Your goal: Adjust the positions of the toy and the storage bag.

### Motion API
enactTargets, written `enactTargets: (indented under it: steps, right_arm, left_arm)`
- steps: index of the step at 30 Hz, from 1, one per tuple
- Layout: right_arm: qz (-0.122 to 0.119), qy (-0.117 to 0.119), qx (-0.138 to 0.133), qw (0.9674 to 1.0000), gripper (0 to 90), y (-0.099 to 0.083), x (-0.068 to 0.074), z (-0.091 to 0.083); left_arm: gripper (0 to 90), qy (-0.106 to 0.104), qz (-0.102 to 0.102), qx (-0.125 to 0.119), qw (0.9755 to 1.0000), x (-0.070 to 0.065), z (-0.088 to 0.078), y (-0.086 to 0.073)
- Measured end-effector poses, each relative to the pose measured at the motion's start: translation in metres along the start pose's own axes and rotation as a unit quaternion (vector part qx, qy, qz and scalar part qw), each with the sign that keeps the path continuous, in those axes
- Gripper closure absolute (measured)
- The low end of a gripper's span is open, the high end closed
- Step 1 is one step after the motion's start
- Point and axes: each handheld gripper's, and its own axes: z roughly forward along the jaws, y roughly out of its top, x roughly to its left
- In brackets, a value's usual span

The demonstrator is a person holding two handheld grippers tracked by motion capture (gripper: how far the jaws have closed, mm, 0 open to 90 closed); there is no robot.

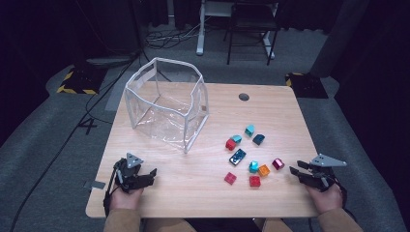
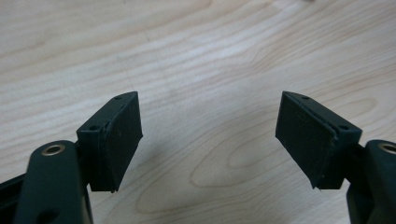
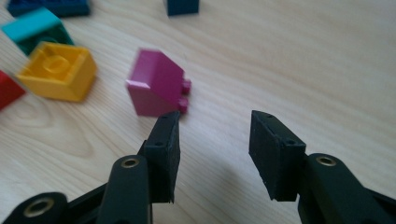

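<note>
Item in hand: small magenta plastic building brick (image 3: 156, 84), lying on the light wooden table (image 1: 203, 183) just ahead of my right gripper (image 3: 215, 149), at eleven o'clock from its parted, empty jaws; I judge I must steer slightly that way to centre it before closing. My left gripper (image 2: 210, 135) rests at the table's seven o'clock, jaws spread wide, nothing between them. Nearby stock: orange brick (image 3: 58, 70) and teal brick (image 3: 35, 28) crowd the magenta one at nine o'clock and could get nudged; the clear plastic bin (image 1: 167, 101) stands well apart at eleven.
</note>
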Motion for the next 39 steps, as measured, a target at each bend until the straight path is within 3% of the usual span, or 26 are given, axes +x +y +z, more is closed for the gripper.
enactTargets:
  steps: [3,8,11,16,17,19,22,23,24,25,26,31,37,39]
  right_arm:
    - [-0.014,0.002,-0.023,0.9996,54.1,0.014,0.01,-0.012]
    - [-0.053,-0.008,-0.048,0.9974,54.3,0.045,0.027,-0.029]
    - [-0.056,0.007,-0.057,0.9968,55.2,0.064,0.035,-0.034]
    - [-0.056,0.021,-0.064,0.9962,55.6,0.083,0.044,-0.034]
    - [-0.063,0.026,-0.066,0.9955,55.6,0.094,0.052,-0.032]
    - [-0.066,0.029,-0.066,0.9952,55.7,0.097,0.055,-0.031]
    - [-0.071,0.06,-0.066,0.9934,57.7,0.113,0.068,-0.022]
    - [-0.071,0.06,-0.066,0.9934,57.7,0.113,0.068,-0.022]
    - [-0.073,0.079,-0.069,0.9919,57.8,0.123,0.076,-0.016]
    - [-0.073,0.079,-0.069,0.9919,57.8,0.123,0.076,-0.016]
    - [-0.081,0.093,-0.07,0.9899,57.8,0.133,0.087,-0.009]
    - [-0.099,0.116,-0.072,0.9857,57.9,0.154,0.109,0.008]
    - [-0.086,0.142,-0.078,0.983,57.9,0.172,0.123,0.031]
    - [-0.092,0.145,-0.081,0.9817,57.9,0.178,0.13,0.039]
  left_arm:
    - [23.2,-0.009,-0.005,-0.015,0.9998,0.001,-0.011,0.005]
    - [27.2,-0.003,0.003,-0.058,0.9983,0.003,-0.037,0.018]
    - [28.4,-0.001,0.022,-0.067,0.9975,0.003,-0.047,0.028]
    - [28.3,-0.005,0.028,-0.072,0.997,0.009,-0.053,0.038]
    - [27.9,-0.013,0.034,-0.074,0.9966,0.013,-0.055,0.044]
    - [27.8,-0.016,0.035,-0.078,0.9962,0.015,-0.056,0.046]
    - [27.8,-0.016,0.036,-0.089,0.9953,0.023,-0.059,0.056]
    - [27.9,-0.016,0.036,-0.089,0.9953,0.023,-0.059,0.056]
    - [28.1,-0.011,0.034,-0.093,0.9951,0.026,-0.059,0.061]
    - [28.2,-0.011,0.034,-0.093,0.9951,0.026,-0.059,0.061]
    - [28.3,-0.011,0.03,-0.097,0.9947,0.028,-0.059,0.065]
    - [28.6,-0.013,0.028,-0.1,0.9945,0.03,-0.055,0.071]
    - [31.0,-0.015,0.046,-0.099,0.9939,0.026,-0.057,0.073]
    - [31.3,-0.018,0.049,-0.098,0.9938,0.023,-0.058,0.07]
